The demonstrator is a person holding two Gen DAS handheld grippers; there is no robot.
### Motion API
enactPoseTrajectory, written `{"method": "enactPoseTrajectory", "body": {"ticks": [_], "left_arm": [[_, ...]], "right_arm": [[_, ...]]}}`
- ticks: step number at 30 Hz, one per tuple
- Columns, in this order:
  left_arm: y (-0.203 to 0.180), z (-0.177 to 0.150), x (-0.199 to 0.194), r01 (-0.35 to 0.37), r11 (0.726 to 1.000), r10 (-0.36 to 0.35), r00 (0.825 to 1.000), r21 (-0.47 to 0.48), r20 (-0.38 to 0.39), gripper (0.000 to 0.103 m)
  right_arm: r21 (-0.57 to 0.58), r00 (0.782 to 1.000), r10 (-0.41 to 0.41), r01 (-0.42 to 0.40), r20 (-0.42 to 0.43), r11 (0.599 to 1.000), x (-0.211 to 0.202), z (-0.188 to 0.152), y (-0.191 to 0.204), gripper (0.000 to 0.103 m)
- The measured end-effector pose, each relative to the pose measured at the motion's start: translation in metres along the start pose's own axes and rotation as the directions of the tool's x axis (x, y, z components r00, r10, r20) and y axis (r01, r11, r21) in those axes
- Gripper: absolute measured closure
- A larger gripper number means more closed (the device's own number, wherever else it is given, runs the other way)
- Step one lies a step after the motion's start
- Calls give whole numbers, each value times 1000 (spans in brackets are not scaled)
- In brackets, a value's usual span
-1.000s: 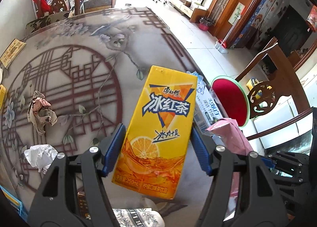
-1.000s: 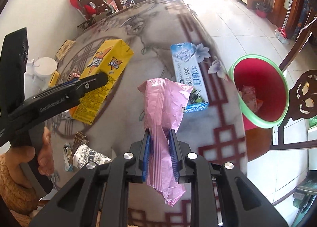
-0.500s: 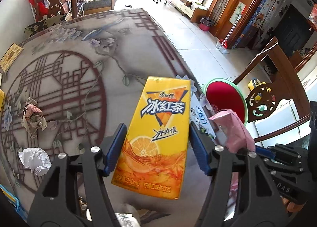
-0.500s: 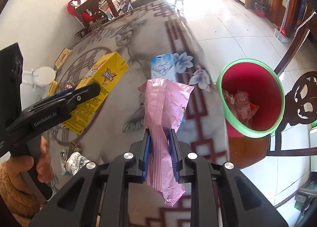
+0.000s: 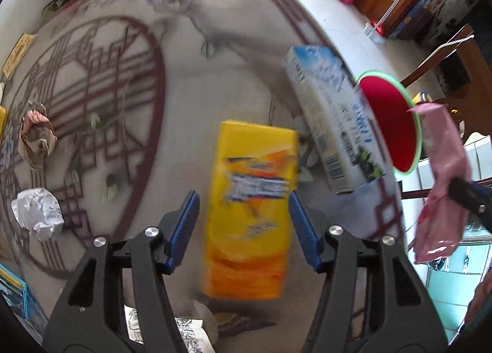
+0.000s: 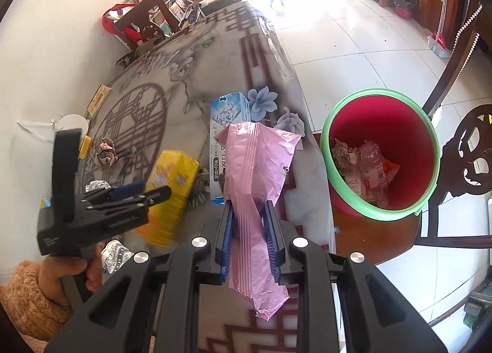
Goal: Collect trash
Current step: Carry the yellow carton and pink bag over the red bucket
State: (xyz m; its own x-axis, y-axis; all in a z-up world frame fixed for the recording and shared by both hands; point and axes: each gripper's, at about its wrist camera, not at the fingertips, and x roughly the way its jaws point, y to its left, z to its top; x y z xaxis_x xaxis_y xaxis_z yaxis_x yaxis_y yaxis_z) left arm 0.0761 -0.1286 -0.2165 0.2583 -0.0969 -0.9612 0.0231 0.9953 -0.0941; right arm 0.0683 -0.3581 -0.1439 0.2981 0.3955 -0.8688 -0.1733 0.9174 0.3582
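A yellow iced-tea carton (image 5: 250,214) sits blurred between the pads of my left gripper (image 5: 243,223), with a gap on each side; the jaws stand open. The carton also shows in the right wrist view (image 6: 170,193). My right gripper (image 6: 250,239) is shut on a pink plastic wrapper (image 6: 255,174), held above the table edge; the wrapper also shows in the left wrist view (image 5: 442,174). A red bin with a green rim (image 6: 427,125) stands on the floor to the right, holding several pieces of trash.
A blue-white toothpaste box (image 5: 332,125) lies near the table's right edge. A crumpled brown wrapper (image 5: 35,134) and a white paper ball (image 5: 38,213) lie at the left. A small can (image 6: 115,256) lies near the hand. A wooden chair (image 6: 470,153) stands beside the bin.
My left gripper has opened and the yellow carton has dropped out of its grip, now blurred and lower. My right gripper, still holding the pink wrapper, has moved closer to the bin.
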Motion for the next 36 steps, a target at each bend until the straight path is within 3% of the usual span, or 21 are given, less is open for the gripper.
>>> {"method": "enactPoseTrajectory", "body": {"ticks": [2, 8, 9, 12, 14, 15, 23, 25, 27, 36], "left_arm": [[0, -1, 1, 21, 1000, -21, 1000, -13, 4, 50], [2, 4, -14, 13, 1000, -12, 999, -21, 51, 89], [1, 5, -13, 11, 1000, -10, 999, -20, 44, 90], [3, 5, -7, 14, 999, -13, 1000, -37, 15, 83], [2, 3, -6, 5, 999, -5, 1000, -44, 12, 40], [0, 1, -7, 7, 999, -6, 1000, -46, 18, 35], [-17, 5, 8, -14, 1000, 14, 1000, 0, -14, 32], [-16, 5, 17, -6, 1000, 5, 999, -7, -39, 45], [-13, 5, 16, 2, 1000, -2, 1000, -18, -30, 46], [-4, 16, -32, 3, 998, 6, 990, -68, 139, 48]], "right_arm": [[-4, 1000, 4, -4, -4, 1000, 1, 0, -1, 82], [2, 1000, 12, -12, 6, 1000, -2, 2, -6, 82], [4, 1000, 15, -15, 6, 1000, -2, 3, -7, 82], [-1, 1000, 24, -24, 4, 1000, -1, 4, -7, 82], [-4, 1000, 27, -27, 2, 1000, -1, 5, -8, 82], [-6, 1000, 28, -28, 1, 1000, -1, 5, -8, 82], [-8, 999, 37, -37, -8, 999, 2, 7, -11, 82], [-4, 999, 36, -36, -6, 999, 2, 7, -12, 82], [2, 999, 35, -35, -4, 999, 1, 7, -14, 82], [37, 999, 36, -36, 3, 999, 2, 12, -28, 82]]}}
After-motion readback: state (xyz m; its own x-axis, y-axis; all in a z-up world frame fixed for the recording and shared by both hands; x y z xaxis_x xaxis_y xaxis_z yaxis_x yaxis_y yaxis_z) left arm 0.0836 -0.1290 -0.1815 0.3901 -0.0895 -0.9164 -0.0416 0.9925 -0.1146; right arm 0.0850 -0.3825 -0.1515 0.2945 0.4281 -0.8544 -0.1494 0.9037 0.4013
